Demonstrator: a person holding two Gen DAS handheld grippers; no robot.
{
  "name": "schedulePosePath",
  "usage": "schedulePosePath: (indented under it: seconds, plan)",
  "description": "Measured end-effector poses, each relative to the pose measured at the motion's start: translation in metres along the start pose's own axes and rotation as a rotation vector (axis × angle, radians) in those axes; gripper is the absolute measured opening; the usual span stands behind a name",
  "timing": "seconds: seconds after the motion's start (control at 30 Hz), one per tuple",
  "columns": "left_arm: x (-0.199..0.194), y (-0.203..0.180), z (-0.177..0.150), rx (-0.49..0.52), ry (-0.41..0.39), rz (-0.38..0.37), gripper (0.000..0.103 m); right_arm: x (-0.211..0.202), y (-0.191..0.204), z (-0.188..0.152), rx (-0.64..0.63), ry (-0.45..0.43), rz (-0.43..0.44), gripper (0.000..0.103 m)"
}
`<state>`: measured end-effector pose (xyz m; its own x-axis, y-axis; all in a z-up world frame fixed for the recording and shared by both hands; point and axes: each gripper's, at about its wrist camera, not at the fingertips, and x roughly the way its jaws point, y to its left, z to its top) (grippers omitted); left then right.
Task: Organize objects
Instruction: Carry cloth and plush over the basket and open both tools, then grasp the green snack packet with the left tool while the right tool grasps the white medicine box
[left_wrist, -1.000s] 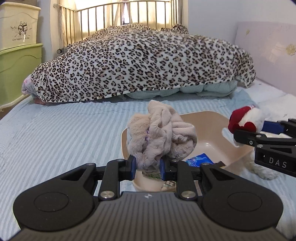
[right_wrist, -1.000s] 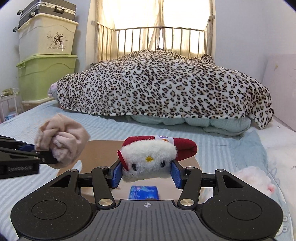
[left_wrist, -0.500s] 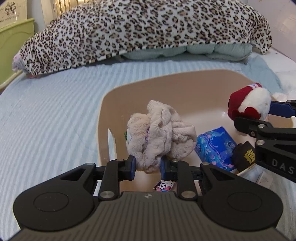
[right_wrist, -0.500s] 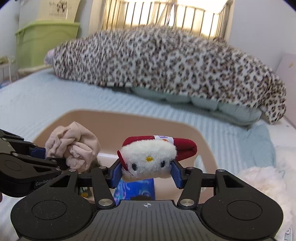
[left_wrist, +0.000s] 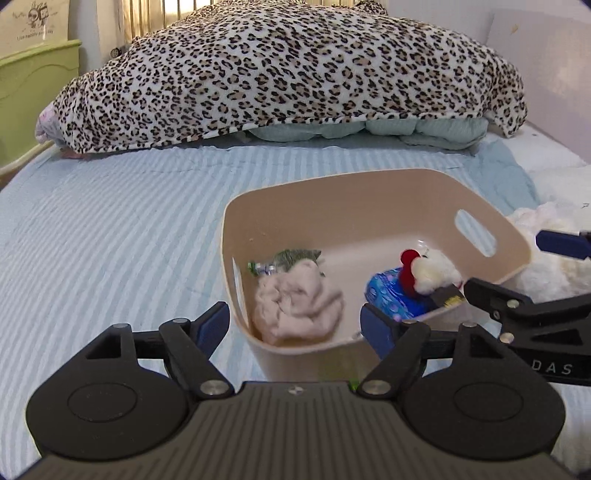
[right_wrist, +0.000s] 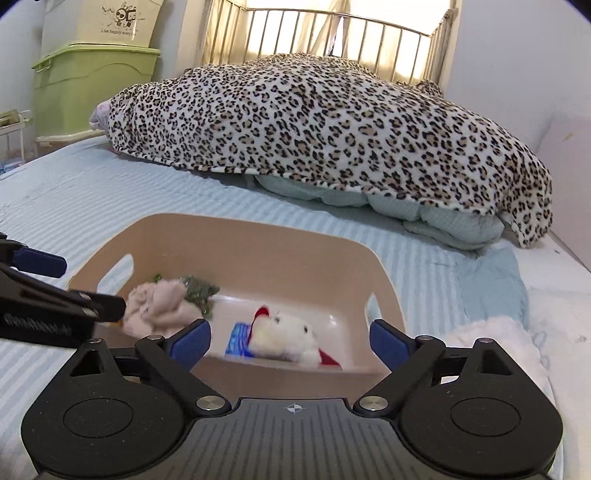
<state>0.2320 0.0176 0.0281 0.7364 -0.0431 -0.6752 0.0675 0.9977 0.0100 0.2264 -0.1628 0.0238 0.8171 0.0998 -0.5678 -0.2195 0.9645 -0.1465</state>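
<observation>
Risk lies mostly with the beige bin (left_wrist: 369, 206) on the soft bed (left_wrist: 110, 229): a gripper fingertip catching its rim could tip it. Both the left gripper (left_wrist: 295, 321) and right gripper (right_wrist: 290, 338) are spread wide, released. Crumpled pink cloth (left_wrist: 295, 306) lies inside at 9 o'clock, plush toy (right_wrist: 284, 338), white with red hat, at 3 o'clock.

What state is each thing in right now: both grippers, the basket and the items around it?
Left gripper: open, empty, above the basket's near rim.
Right gripper: open, empty.
Beige basket: upright on the bed.
Crumpled beige cloth: lying inside the basket.
Hello Kitty plush: lying inside the basket, on the blue packet.
White fluffy item: outside the basket, on the bed.
</observation>
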Motion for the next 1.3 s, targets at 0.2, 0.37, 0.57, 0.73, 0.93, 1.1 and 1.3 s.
schedulePosePath:
  seconds: [0.2,0.37,0.57,0.73,0.93,1.1,1.3]
  plan:
    - [-0.014,0.001,-0.018,0.021,0.022,0.018,0.083,-0.022,-0.014,-0.021,0.114,0.051,0.025,0.099]
    - [-0.014,-0.001,-0.035,0.029,0.059,0.008,0.083,-0.027,-0.021,-0.044,0.155,0.103,0.029,0.099]
    - [0.0,-0.012,-0.054,0.065,0.108,0.005,0.083,-0.02,-0.026,-0.068,0.175,0.159,0.03,0.099]
    - [0.016,-0.017,-0.066,0.067,0.136,0.001,0.083,-0.005,-0.027,-0.085,0.168,0.203,0.03,0.099]
    - [0.038,-0.012,-0.076,-0.01,0.183,-0.054,0.083,0.016,-0.025,-0.103,0.139,0.254,0.035,0.099]
    - [0.052,-0.019,-0.079,-0.002,0.207,-0.068,0.083,0.031,-0.02,-0.111,0.106,0.28,0.052,0.099]
    - [0.065,-0.023,-0.077,-0.023,0.212,-0.074,0.083,0.049,-0.018,-0.115,0.086,0.262,0.049,0.096]
